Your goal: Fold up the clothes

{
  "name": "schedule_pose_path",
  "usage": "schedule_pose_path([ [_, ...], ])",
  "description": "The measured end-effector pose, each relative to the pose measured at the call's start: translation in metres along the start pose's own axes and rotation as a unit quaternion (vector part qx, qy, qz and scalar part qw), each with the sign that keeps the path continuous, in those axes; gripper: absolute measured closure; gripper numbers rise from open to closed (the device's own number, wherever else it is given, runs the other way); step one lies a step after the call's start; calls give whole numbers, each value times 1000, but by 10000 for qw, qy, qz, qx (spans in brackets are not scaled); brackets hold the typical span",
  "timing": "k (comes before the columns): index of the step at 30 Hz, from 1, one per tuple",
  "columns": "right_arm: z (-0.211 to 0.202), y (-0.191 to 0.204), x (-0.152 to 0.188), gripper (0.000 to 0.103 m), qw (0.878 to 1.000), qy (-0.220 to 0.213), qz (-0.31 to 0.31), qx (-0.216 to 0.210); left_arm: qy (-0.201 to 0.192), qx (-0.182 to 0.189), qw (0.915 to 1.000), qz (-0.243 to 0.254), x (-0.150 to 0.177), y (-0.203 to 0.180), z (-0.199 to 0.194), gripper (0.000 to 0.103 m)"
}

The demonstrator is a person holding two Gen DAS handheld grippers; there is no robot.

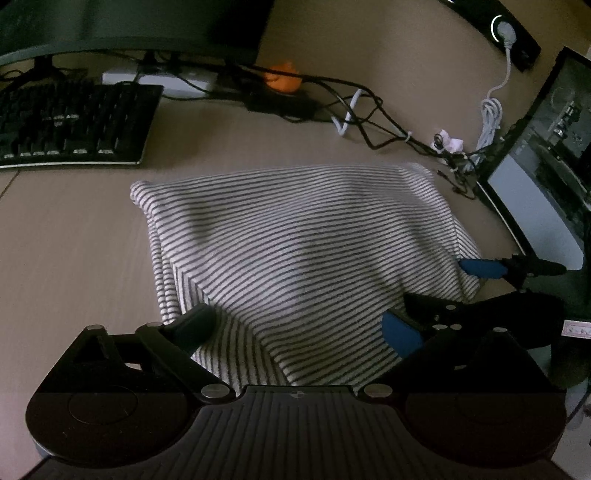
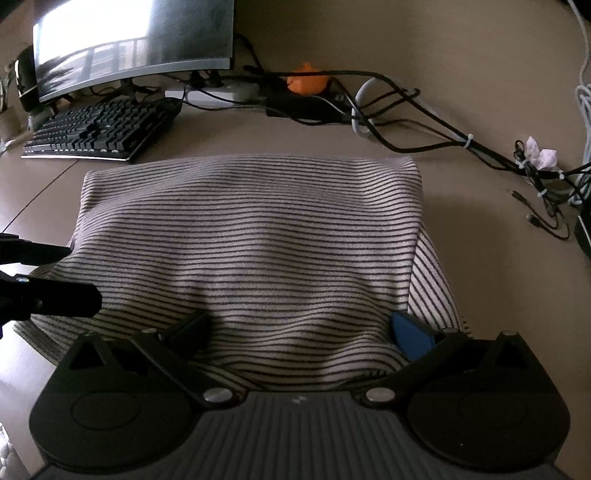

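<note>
A striped shirt (image 2: 251, 243) lies folded on the counter (image 2: 461, 229); the left gripper (image 1: 299, 325) and right gripper (image 2: 299, 328) both straddle its near edge, fingers spread wide.

garment (image 2: 251, 236) – soft striped knit cloth | desk (image 2: 461, 229) – smooth matt (beige) | keyboard (image 2: 99, 129) – black plastic

The striped garment (image 1: 295, 251) covers the fingertips of the left hand-held gripper (image 1: 299, 328), so its grip cannot be read. The monitor (image 1: 129, 26) is cut off by the top edge. The orange object (image 2: 307, 82) behind cables is blurred, possibly a toy.
</note>
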State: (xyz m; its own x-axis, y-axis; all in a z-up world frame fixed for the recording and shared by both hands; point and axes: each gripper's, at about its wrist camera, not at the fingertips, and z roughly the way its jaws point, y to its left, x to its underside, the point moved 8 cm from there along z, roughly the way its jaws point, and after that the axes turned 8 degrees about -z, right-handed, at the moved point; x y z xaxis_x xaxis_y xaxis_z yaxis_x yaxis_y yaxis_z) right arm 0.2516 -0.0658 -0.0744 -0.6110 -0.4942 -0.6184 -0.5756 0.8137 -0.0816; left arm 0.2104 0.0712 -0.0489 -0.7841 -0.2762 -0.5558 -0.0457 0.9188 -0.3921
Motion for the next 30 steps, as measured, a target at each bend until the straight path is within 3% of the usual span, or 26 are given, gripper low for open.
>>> schedule_pose_path([
  [11,-2,-3,1,0,9994,-31,71,-341,-148,-390,9989,-231,0,-6,4,0],
  [17,-4,-7,1,0,9985,-124,293,-450,-41,-104,9999,-32,1,-4,2,0],
  [24,-2,2,1,0,9994,-139,307,74,88,105,9999,61,2,-1,-2,0],
  [30,-2,-2,1,0,9994,-68,308,-121,90,165,9998,64,6,1,-7,0],
])
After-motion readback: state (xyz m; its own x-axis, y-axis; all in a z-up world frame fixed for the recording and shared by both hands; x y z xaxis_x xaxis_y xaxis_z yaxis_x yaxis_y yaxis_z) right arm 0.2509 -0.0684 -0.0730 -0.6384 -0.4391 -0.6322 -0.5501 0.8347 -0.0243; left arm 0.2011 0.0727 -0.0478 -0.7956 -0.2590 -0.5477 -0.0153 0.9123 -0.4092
